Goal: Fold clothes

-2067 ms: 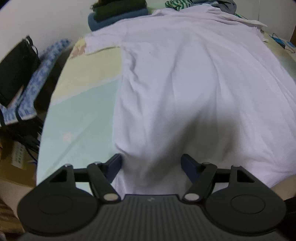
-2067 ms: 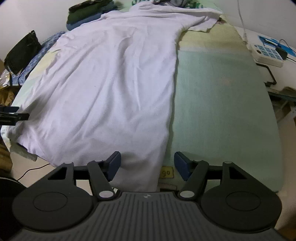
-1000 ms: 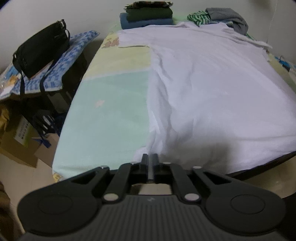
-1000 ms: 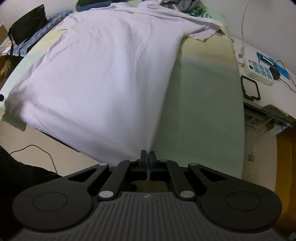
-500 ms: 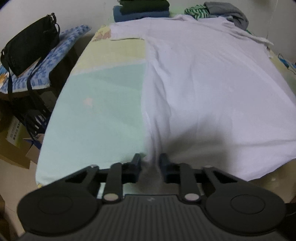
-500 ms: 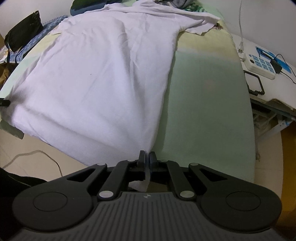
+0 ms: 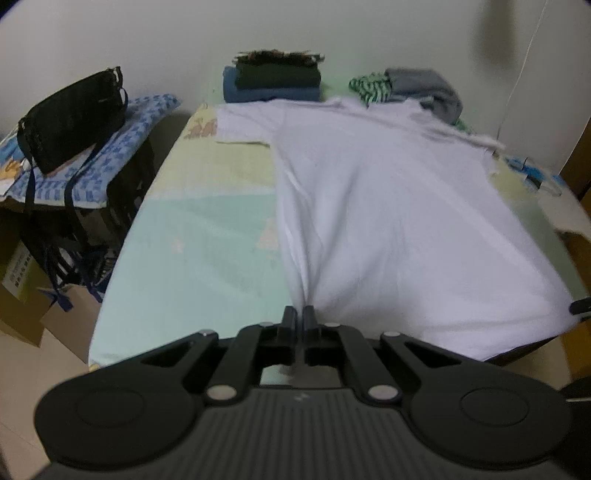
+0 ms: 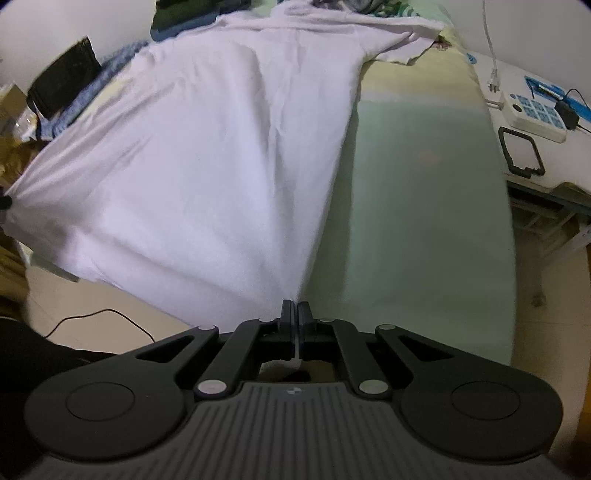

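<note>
White shirt [image 7: 388, 221] hem newly pinched, blurred.

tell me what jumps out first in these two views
A big white t-shirt spread along the pale green bed fills both views. Each gripper, left gripper and right gripper, is shut on a near hem corner. Folded dark clothes are stacked at the far end.

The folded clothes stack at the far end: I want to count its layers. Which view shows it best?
The left wrist view: the folded stack sits whole against the wall, blue under dark layers. The right wrist view shows only a dark corner, cropped by the frame's top.
</note>
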Action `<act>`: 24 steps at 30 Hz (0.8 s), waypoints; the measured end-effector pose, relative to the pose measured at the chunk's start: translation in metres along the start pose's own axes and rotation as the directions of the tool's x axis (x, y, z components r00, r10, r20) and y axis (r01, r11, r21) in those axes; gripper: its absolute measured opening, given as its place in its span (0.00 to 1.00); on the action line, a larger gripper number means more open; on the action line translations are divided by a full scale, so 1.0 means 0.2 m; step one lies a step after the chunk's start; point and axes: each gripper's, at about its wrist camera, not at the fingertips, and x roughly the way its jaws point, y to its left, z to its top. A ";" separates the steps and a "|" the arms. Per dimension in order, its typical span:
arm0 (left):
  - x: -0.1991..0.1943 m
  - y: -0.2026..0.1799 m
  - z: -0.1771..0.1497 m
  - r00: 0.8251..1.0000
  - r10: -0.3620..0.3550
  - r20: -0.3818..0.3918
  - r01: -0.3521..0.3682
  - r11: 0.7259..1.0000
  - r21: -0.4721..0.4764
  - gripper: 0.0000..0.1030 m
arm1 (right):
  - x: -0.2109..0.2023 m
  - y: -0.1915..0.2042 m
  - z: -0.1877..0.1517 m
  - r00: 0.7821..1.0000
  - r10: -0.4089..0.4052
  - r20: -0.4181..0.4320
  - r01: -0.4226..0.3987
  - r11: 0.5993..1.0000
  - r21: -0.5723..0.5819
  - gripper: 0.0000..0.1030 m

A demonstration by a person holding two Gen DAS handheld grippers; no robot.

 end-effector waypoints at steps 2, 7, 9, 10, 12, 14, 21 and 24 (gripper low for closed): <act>-0.04 0.01 -0.01 1.000 0.004 -0.010 -0.004 1.000 -0.003 0.00 | -0.04 -0.02 0.01 1.000 0.001 0.000 -0.001 1.000 -0.009 0.01; 0.05 0.06 -0.09 0.995 0.039 -0.087 -0.042 0.999 -0.033 0.00 | -0.02 -0.04 0.02 0.999 -0.009 -0.038 0.007 0.999 -0.039 0.01; 0.10 0.06 -0.13 0.992 0.045 -0.117 -0.049 0.998 -0.033 0.00 | 0.05 -0.05 0.00 0.997 -0.023 -0.068 0.020 0.999 -0.047 0.01; 0.12 0.06 -0.15 0.990 0.046 -0.131 -0.051 0.998 -0.031 0.00 | 0.08 -0.04 -0.01 0.996 -0.030 -0.081 0.026 0.998 -0.054 0.01; 0.16 0.06 -0.19 0.985 0.060 -0.162 -0.063 0.998 -0.015 0.00 | 0.12 -0.05 -0.02 0.995 -0.033 -0.098 0.028 0.998 -0.051 0.01; 0.19 0.06 -0.21 0.979 0.081 -0.186 -0.079 0.997 0.015 0.00 | 0.13 -0.06 -0.03 0.994 -0.038 -0.104 0.034 0.999 -0.040 0.01; 0.14 0.12 -0.09 0.967 0.205 -0.153 -0.173 0.964 0.200 0.11 | 0.02 -0.14 0.05 0.989 -0.133 -0.060 0.128 0.989 -0.076 0.36; 0.16 0.16 0.03 0.953 0.277 -0.123 -0.242 0.939 0.243 0.12 | -0.02 -0.15 0.15 0.991 -0.132 0.021 0.133 0.989 -0.069 0.36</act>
